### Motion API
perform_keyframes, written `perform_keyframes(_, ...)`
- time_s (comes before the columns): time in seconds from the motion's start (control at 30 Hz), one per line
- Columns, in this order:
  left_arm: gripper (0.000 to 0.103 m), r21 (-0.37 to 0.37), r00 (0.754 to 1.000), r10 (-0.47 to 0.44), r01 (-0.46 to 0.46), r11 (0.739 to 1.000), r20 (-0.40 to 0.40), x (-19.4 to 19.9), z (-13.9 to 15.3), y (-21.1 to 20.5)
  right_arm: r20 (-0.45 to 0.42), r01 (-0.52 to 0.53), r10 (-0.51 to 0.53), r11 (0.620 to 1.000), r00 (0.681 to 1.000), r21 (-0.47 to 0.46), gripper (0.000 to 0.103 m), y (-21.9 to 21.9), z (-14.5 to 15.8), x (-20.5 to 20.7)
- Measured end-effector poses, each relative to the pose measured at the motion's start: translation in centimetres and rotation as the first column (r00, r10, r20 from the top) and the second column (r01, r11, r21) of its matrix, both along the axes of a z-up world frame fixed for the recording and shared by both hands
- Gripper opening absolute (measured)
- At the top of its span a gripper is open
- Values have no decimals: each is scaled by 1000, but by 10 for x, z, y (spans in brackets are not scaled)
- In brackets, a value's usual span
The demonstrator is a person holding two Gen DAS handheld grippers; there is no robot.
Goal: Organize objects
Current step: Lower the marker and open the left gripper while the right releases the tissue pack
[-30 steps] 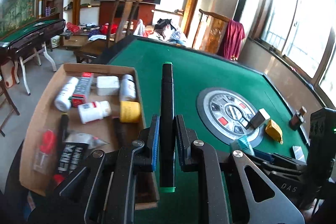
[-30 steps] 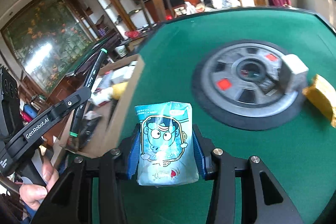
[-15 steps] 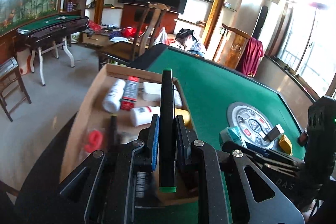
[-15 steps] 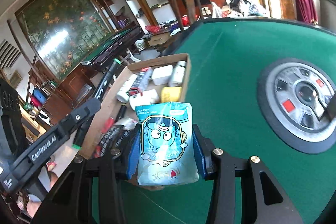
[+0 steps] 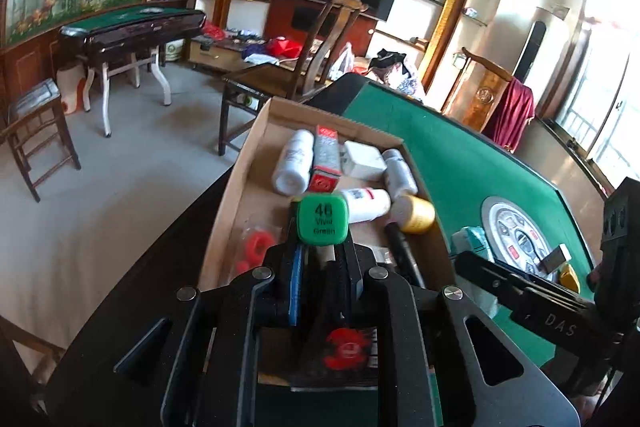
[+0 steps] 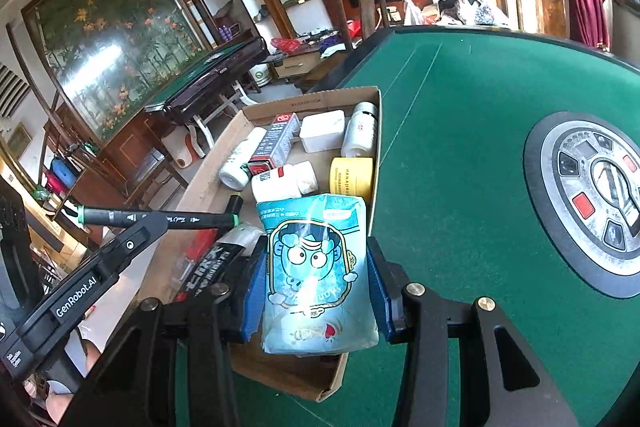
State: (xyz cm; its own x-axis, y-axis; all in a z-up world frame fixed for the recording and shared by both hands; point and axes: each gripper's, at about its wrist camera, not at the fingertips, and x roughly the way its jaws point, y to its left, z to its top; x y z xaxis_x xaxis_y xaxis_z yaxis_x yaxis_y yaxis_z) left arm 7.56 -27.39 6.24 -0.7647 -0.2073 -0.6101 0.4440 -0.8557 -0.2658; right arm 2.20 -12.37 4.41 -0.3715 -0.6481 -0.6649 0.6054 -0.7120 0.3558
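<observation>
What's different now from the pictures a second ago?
Both grippers moved from over the green table to above the cardboard box. The left gripper tipped its green marker, so its end cap now faces the left wrist camera. The right gripper carried the blue packet over the box's near corner. Nothing was let go: both grips stayed the same, and the things in the box did not move.

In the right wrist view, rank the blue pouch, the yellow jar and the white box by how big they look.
1. Blue pouch, though it is nearest the camera.
2. and 3. Yellow jar and white box look alike; unranked.
</observation>
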Motion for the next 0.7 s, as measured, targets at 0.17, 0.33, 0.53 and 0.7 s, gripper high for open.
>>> perform_keyframes(0.17, 14, 0, 1000, -9, 9, 1000, 21, -5, -8, 1, 21, -11, 10, 1000, 1000, 21, 45, -10, -10, 0)
perform_keyframes(0.33, 14, 7, 999, -8, 7, 1000, 39, -8, -14, -2, -5, -34, 34, 999, 999, 28, 45, -21, -7, 9)
perform_keyframes(0.53, 14, 12, 998, -20, 20, 1000, 63, -10, -21, -4, 5, -67, 67, 997, 998, 46, 45, -35, -15, 18)
perform_keyframes(0.7, 15, 20, 997, -21, 20, 1000, 79, -13, -26, -6, 7, -73, 73, 996, 997, 55, 45, -39, -20, 21)
